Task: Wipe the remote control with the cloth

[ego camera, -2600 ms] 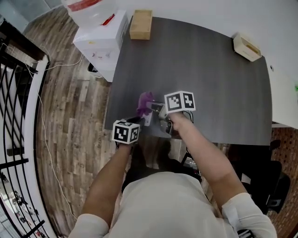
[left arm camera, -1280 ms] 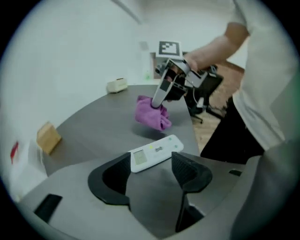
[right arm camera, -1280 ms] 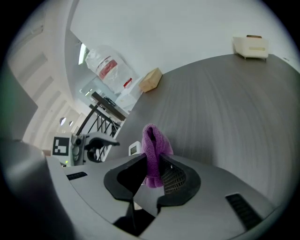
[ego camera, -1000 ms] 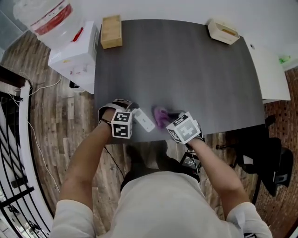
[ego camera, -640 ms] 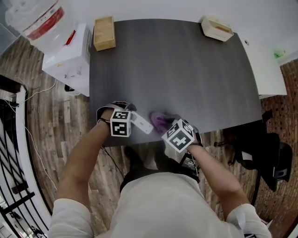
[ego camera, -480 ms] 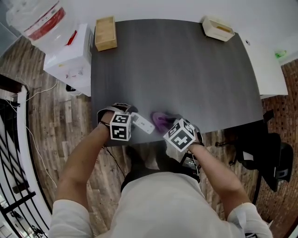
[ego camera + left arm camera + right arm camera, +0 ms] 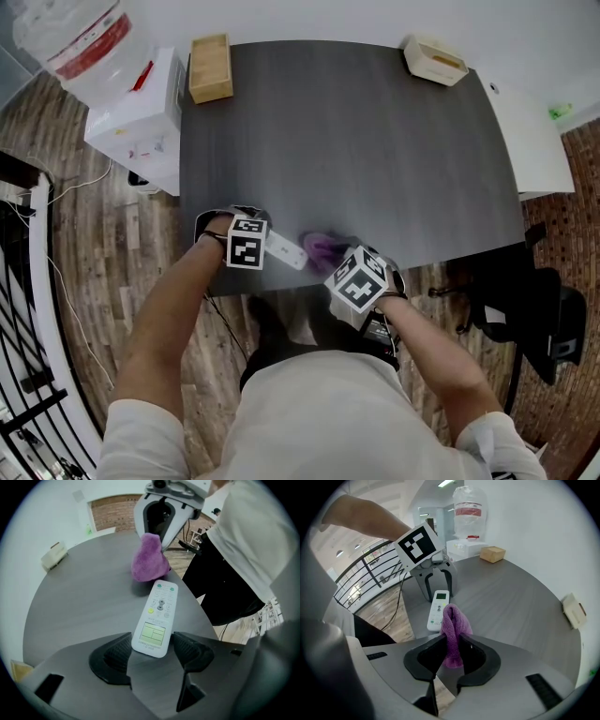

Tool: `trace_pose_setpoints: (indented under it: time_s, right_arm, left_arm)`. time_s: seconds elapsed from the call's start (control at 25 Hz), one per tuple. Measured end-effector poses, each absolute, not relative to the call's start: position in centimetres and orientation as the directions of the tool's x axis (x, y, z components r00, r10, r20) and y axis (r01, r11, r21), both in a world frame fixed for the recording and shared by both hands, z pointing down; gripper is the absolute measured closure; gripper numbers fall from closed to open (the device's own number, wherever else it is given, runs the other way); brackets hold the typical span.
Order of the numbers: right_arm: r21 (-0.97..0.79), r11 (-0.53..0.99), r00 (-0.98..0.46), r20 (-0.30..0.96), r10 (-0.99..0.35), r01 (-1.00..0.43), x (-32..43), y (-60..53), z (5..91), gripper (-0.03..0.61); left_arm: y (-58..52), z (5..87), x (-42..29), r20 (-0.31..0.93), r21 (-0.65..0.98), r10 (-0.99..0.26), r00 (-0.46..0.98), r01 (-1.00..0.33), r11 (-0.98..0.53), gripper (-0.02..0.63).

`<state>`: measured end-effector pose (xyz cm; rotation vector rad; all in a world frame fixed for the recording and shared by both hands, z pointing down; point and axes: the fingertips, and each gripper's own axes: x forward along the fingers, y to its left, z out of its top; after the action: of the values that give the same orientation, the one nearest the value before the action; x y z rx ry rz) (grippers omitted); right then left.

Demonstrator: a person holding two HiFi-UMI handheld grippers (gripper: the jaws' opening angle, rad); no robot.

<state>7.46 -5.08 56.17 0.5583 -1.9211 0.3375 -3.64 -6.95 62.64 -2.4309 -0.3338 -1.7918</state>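
Left tongs (image 7: 151, 651) clamped on display end of remote control (image 7: 157, 616), which lies flat at near edge of worktop (image 7: 375, 141). Right tongs (image 7: 452, 656) clamped on purple cloth (image 7: 452, 625), its bunch at remote's button end. Wipe looks under way; display end likely left to do.

You've pulled your right gripper (image 7: 452, 656) back toward the table edge, so the cloth (image 7: 453, 625) has slid off the remote control (image 7: 438, 607) to its far end, perhaps touching. Your left gripper (image 7: 151, 654) has swung out left.

left gripper (image 7: 150, 652): jaws clamp remote control (image 7: 156, 618) | right gripper (image 7: 452, 656): jaws pinch cloth (image 7: 453, 629) | both forearms reach forward, grippers near
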Motion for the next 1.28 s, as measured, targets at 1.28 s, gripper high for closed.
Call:
trace_pose_setpoints:
  time_s: [1.28]
  right_arm:
    - [0.478, 0.757, -0.226, 0.878, -0.422, 0.445, 8.3, -0.1, 58.2, 0.502]
  left_arm:
    - [-4.9, 62.1, -2.8, 0.862, 0.338, 0.015, 0.506, -0.553, -0.761, 0.376]
